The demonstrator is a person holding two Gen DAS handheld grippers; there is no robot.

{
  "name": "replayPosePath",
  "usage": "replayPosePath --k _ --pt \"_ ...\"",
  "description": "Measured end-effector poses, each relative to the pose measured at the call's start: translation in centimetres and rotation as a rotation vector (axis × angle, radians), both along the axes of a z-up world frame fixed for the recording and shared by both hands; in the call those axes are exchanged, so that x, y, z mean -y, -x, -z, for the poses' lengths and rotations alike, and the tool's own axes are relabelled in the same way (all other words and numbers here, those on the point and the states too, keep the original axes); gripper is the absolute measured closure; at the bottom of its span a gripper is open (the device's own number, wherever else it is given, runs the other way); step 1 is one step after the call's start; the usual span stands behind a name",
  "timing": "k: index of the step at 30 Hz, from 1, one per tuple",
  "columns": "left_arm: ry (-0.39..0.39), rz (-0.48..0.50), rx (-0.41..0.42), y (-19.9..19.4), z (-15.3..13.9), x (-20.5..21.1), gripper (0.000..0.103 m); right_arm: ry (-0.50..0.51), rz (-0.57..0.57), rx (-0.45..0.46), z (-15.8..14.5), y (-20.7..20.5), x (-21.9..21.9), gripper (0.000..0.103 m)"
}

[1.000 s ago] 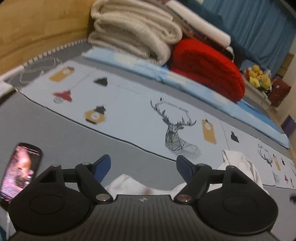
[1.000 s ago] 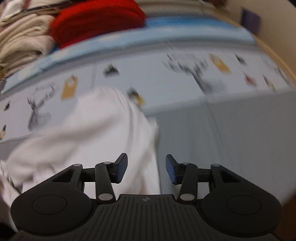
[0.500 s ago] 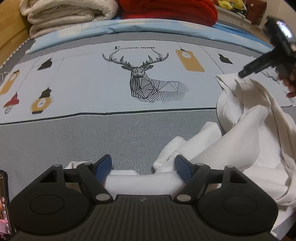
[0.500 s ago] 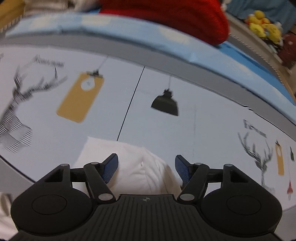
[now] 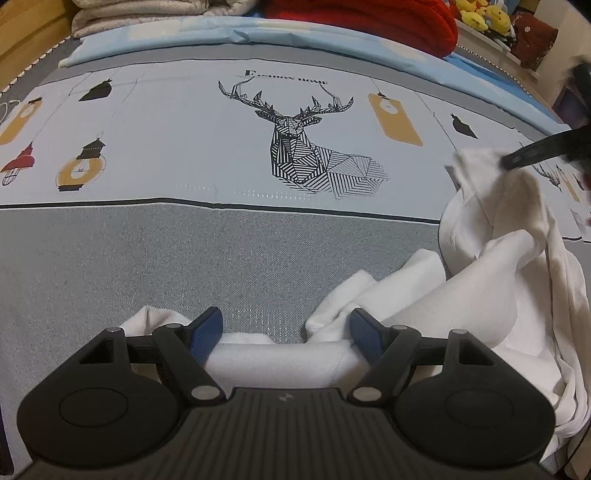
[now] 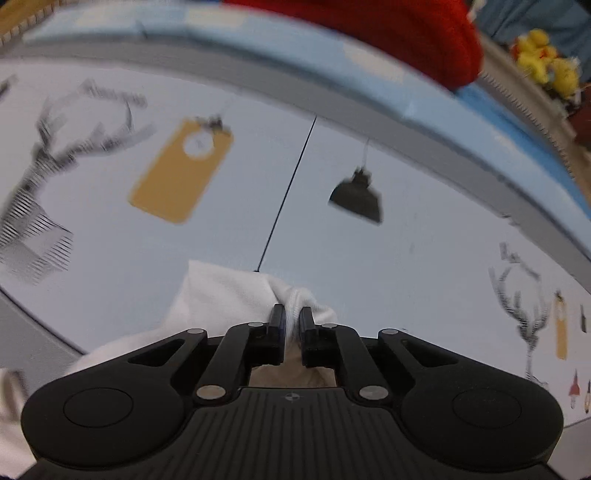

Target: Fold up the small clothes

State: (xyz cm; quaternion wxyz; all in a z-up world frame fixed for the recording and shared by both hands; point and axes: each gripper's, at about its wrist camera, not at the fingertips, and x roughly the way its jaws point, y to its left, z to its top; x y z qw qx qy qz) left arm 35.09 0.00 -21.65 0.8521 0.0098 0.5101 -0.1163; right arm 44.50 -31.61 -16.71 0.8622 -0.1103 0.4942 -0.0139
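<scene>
A small white garment lies crumpled on the grey and pale-blue bedspread at the right of the left wrist view. My left gripper is open, low over a rolled edge of the garment that lies between its blue fingertips. My right gripper is shut on a ribbed edge of the white garment and holds it just above the sheet. The right gripper also shows as a dark bar at the far right of the left wrist view, at the garment's top corner.
The bedspread has deer and lantern prints. A red blanket, beige folded blankets and yellow plush toys sit along the far side. A wooden headboard is at the far left.
My right gripper has closed on the garment's edge; it was open half a second ago. My left gripper has settled low over the garment's near edge, still open.
</scene>
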Motion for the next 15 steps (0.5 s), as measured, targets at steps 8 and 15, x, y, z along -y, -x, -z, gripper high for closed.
replayPosePath --k 8,15 --pt "-0.001 0.079 0.062 1.7 -1.1 0.1 0.022 -0.092 0.056 0.180 -11.3 15.6 3.4 0.096" --pt "0.037 0.245 0.151 4.7 -2.2 0.9 0.021 -0.145 0.149 0.225 -11.8 25.2 6.4 0.096"
